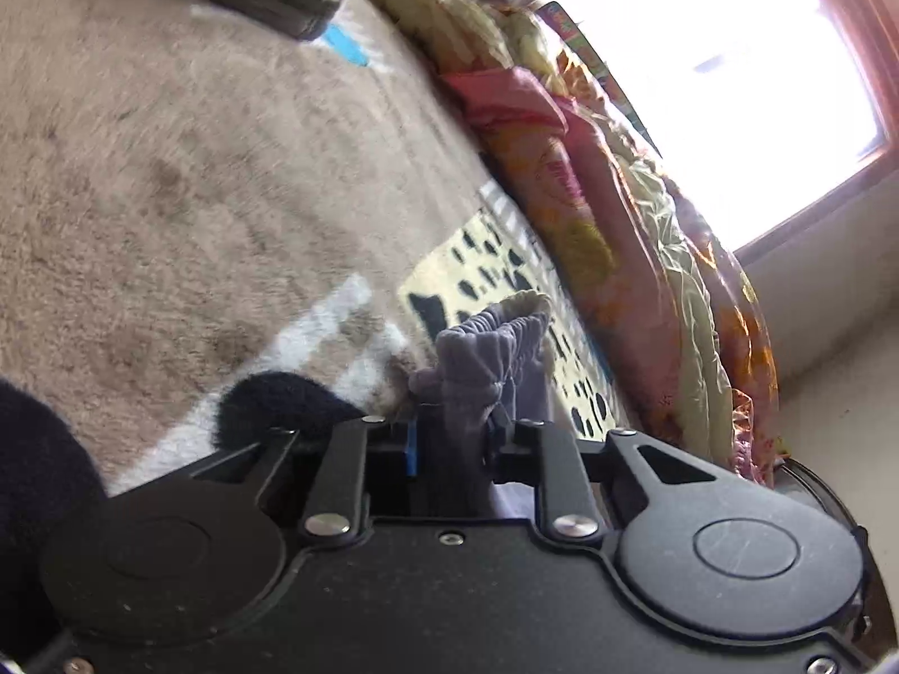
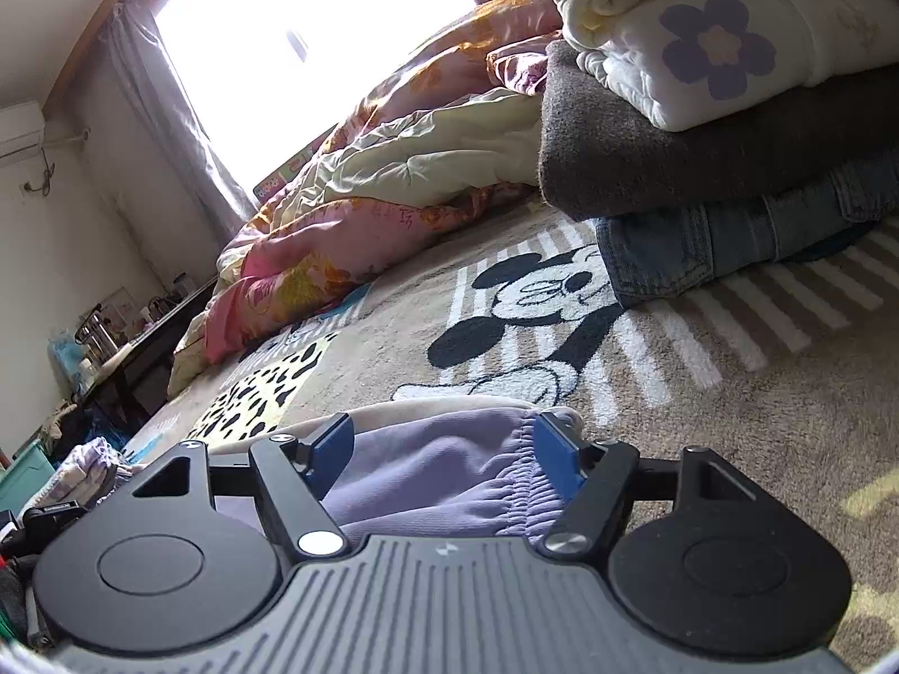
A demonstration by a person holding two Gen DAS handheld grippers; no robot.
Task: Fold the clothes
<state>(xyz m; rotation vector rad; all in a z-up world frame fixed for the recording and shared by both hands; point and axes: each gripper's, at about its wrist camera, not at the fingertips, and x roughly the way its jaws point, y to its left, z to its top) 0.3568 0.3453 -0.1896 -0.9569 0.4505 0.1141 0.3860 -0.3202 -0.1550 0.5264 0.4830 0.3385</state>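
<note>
A lavender garment with an elastic waistband lies on the beige cartoon-print blanket. My left gripper [image 1: 455, 427] is shut on a bunched piece of the garment's gathered waistband [image 1: 483, 359], which sticks up between the fingers. My right gripper [image 2: 444, 438] is open, its blue pads [image 2: 553, 449] standing wide apart on either side of the lavender garment [image 2: 438, 472]; the cloth lies between them and over the gripper's front. The rest of the garment is hidden under the grippers.
A stack of folded clothes stands at the right: white flowered quilted piece [image 2: 713, 50], grey sweater [image 2: 674, 168], jeans [image 2: 730, 236]. A crumpled pink and yellow quilt [image 2: 359, 213] lies along the window side. The blanket [image 2: 702, 404] spreads ahead. A cluttered desk [image 2: 112, 337] stands at far left.
</note>
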